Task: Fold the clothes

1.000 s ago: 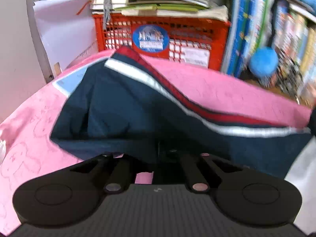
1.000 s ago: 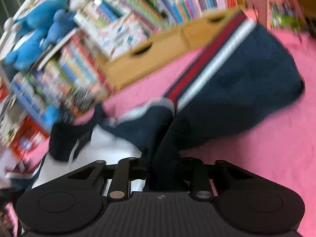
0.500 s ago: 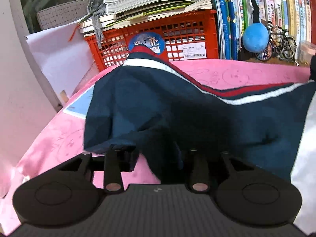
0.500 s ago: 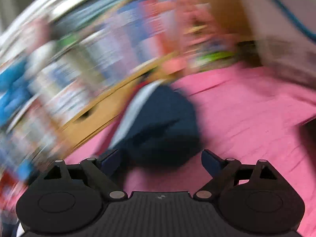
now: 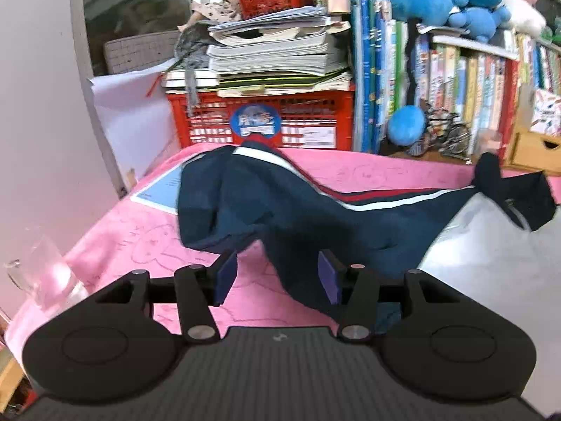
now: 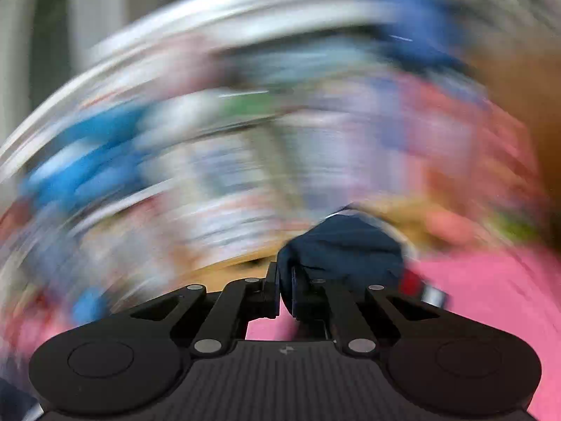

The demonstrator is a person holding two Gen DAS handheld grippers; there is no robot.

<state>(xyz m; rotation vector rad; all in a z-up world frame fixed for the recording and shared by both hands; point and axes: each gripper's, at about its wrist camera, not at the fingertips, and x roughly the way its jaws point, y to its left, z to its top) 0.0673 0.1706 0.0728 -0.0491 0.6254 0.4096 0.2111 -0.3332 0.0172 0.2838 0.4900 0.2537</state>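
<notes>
While the left gripper (image 5: 277,275) hangs with jaws spread wide, navy fabric of the jacket (image 5: 280,207) drapes between them on the pink blanket (image 5: 140,238). Amid heavy blur, the right gripper (image 6: 285,293) is pinched tight on a navy fold.

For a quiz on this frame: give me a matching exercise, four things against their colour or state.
Things:
1. left gripper
2. right gripper
3. crate
4. cover

Colour or state:
a. pink, spread under the garment
b. open, holding nothing
c. red, with papers stacked on top
d. shut on navy cloth

Pairs: 1-b, 2-d, 3-c, 4-a
</notes>
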